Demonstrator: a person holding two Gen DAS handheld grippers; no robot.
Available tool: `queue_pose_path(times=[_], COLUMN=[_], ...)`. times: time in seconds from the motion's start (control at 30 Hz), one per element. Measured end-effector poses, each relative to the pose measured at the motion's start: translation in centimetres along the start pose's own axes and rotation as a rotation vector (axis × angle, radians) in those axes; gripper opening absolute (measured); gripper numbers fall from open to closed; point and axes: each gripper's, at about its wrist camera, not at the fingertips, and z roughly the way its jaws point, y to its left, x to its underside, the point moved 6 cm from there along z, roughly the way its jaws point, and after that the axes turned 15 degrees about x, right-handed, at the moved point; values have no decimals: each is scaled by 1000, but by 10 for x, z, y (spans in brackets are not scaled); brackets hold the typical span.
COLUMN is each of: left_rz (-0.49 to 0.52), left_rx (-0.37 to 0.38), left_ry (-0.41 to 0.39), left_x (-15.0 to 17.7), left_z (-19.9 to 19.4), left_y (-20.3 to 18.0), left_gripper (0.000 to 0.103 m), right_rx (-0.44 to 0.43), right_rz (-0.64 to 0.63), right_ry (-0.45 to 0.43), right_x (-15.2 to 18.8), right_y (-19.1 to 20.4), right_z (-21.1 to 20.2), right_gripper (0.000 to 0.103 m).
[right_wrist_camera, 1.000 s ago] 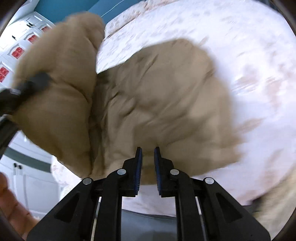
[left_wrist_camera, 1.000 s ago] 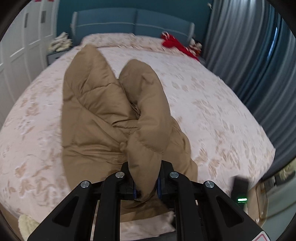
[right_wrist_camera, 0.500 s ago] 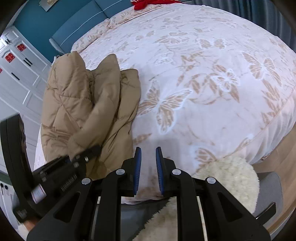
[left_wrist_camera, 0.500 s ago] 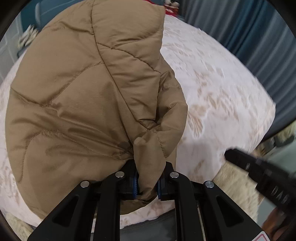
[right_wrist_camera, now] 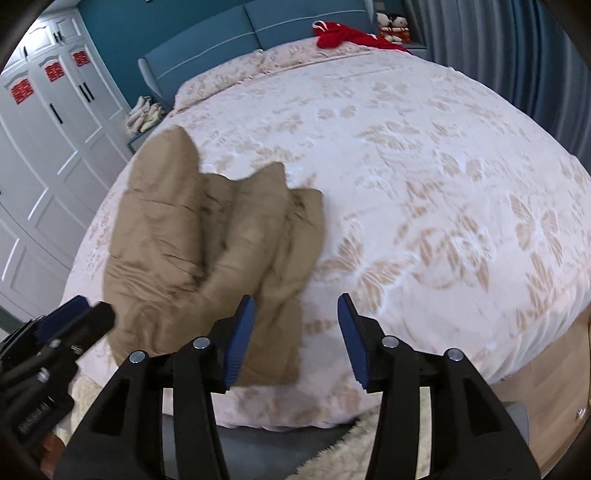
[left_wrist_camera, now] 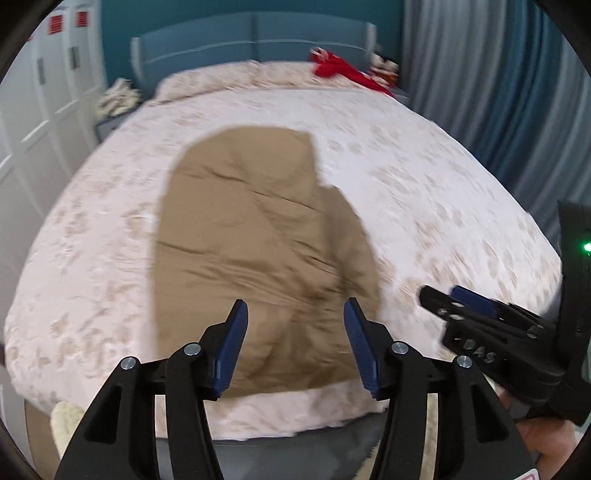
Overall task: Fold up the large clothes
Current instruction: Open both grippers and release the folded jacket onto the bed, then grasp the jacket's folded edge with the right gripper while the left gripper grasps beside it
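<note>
A tan quilted jacket (left_wrist_camera: pixel 258 243) lies folded on the bed (left_wrist_camera: pixel 424 177) near its front edge, seen again in the right wrist view as a bunched tan jacket (right_wrist_camera: pixel 207 243) at the left. My left gripper (left_wrist_camera: pixel 293 314) hovers above the jacket's near end, its jaws opening, nothing between them. My right gripper (right_wrist_camera: pixel 295 306) hangs over the bed's front edge just right of the jacket, jaws also opening and empty. Each gripper shows in the other's view: the right gripper (left_wrist_camera: pixel 461 302) at the right, the left gripper (right_wrist_camera: pixel 79 314) at the lower left.
The floral bedspread (right_wrist_camera: pixel 424 192) spreads wide to the right of the jacket. A red garment (right_wrist_camera: pixel 347 37) and dolls (right_wrist_camera: pixel 393 22) sit by the blue headboard (left_wrist_camera: pixel 255 40). White wardrobes (right_wrist_camera: pixel 44 140) line the left; grey curtains (left_wrist_camera: pixel 498 81) hang at the right. A fluffy rug (right_wrist_camera: pixel 340 450) lies below.
The left gripper let go of the jacket fold it was pinching, and the jacket now lies flat on the bed. Both grippers opened and drew back from the bed.
</note>
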Motion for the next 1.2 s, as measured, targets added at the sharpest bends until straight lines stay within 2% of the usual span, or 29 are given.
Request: queue_pose_path(times=[0.13,0.37,0.5,0.77,0.8,0.83,0.87,0.93,1.03,1.1,1.2], left_rz=[-55,-185,-250,-289,-295,-298,-297,-292,-283,-273,-259], left_rx=[-124,-249,-259,-250,-244,-240,-239,-239,-231,-227,-215], left_ry=[-11,28,37,47,48,49,50,52,53,54,68], left_x=[-6,5,9,3,1,1,-1,-3,-7,-8,-10], left_z=[-13,-5,-2,7,8,10,11,13,15,18,27], left_y=[41,113,133,144,145,145,146,144,141,138,133], left_gripper=[56,56,56,56,56,56,56,56,56,56,56], right_rx=[-40,-81,-97,-172,-172,-165,-171,-147,-127,-67,27], right_rz=[-28,-98,-72,53,46,36,11,-22,-66,-113,-167], right_ry=[-21,13,67,210,221,226,227,206,153,114,108], right_x=[-17,-39,-51,-68,-69,-69,-69,-70,-73,-71,-62], right_y=[22,70,85,102,105,109,114,116,110,100,85], right_z=[-10,2,19,62,66,70,71,69,54,44,46], right_gripper=[54,63,65,65,63,51,33,19,13,13,13])
